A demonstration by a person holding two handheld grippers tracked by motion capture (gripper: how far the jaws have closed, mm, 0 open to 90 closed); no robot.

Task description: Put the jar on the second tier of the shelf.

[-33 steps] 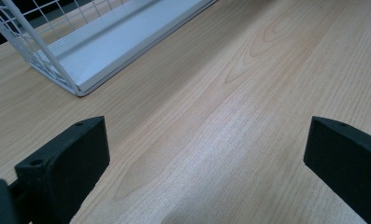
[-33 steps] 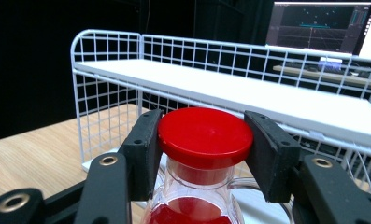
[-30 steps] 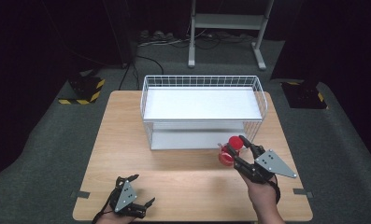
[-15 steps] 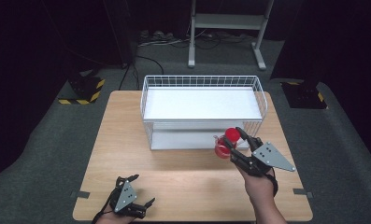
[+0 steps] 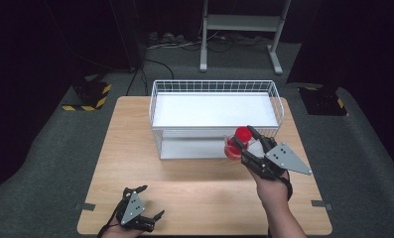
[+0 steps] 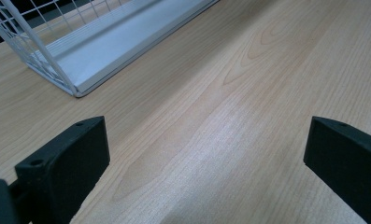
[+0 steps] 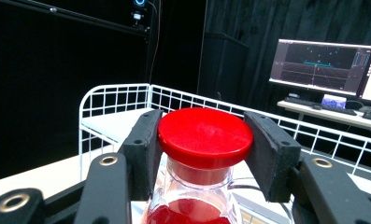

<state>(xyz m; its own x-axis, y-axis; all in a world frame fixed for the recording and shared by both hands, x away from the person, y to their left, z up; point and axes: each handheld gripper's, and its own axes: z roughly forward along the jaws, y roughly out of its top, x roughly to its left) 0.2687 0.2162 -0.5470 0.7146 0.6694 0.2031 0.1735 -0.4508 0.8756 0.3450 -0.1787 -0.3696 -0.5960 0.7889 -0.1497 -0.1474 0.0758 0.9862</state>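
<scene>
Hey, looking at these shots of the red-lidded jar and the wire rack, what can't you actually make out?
- The jar: its base is cut off by the bottom edge of the right gripper view; in the high view the right gripper covers part of it.
- The wire rack's lower shelf: mostly hidden under the upper shelf in the high view.
- The monitor: its screen content is too small to read.

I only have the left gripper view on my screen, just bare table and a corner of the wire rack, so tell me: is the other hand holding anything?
Observer: Yes, the right tongs are shut on a clear jar with a red lid.
Operator: Where do the pads grip it?
Observer: On either side of the lid.
Operator: What's in the jar?
Observer: Something red.
Operator: Where is it relative to the rack?
Observer: In the high view, at the front right of the white wire rack.
</scene>
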